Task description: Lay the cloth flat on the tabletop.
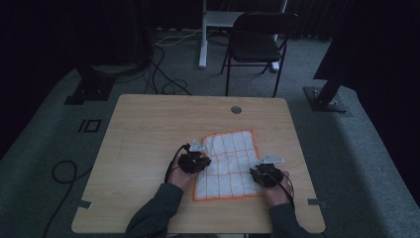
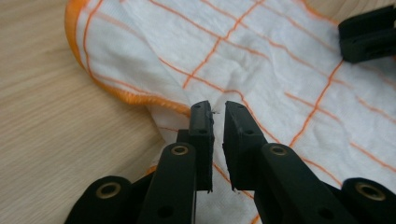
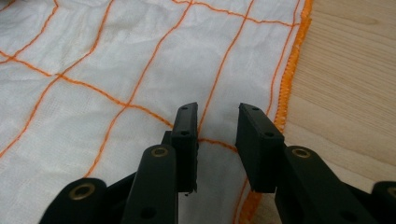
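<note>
Tabletop (image 1: 148,129): cloth (image 1: 229,163) lying flat; left hand-held gripper (image 2: 218,112) narrowly parted over its edge, right hand-held gripper (image 3: 217,116) wider, both empty.

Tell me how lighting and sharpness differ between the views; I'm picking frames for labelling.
High view: dim and underexposed, room behind nearly black, the white cloth with orange lines the brightest thing, small and soft. Left gripper view: bright and even, cloth weave sharp, the near parts of the left gripper slightly soft. Right gripper view: equally bright, no glare, the table grain clear beside the right gripper.
</note>
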### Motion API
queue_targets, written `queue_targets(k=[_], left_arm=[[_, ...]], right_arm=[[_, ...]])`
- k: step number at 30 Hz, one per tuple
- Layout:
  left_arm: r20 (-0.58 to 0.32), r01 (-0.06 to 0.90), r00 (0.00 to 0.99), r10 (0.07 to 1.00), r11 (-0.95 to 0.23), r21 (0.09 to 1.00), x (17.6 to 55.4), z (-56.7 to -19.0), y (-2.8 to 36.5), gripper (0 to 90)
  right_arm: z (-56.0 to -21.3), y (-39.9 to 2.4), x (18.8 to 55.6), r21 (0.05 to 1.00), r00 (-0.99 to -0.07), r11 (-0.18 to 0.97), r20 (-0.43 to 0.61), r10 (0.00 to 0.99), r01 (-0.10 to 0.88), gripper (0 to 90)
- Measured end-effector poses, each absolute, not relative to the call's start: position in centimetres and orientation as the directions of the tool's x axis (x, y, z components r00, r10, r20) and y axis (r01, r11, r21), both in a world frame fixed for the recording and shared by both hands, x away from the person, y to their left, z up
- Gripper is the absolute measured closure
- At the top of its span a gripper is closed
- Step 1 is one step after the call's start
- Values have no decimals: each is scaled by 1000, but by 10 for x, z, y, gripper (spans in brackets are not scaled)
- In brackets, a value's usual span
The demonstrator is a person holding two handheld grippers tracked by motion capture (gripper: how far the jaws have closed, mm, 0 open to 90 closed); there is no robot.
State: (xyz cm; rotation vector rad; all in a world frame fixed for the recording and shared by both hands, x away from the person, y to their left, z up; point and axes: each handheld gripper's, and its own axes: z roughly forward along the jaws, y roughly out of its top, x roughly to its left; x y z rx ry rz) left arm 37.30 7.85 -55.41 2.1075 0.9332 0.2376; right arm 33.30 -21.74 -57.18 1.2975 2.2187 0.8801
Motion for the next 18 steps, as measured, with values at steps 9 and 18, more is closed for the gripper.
queue_targets(k=[9, 18], left_arm=[[-144, 528, 698, 702, -368, 766, 376, -542, 93, 795], [-131, 539, 635, 762, -316, 781, 394, -534, 112, 797]], right_arm=[[-572, -217, 333, 703, -474, 363, -40, 879, 612, 685], [-572, -217, 333, 703, -474, 361, -38, 879, 613, 685]])
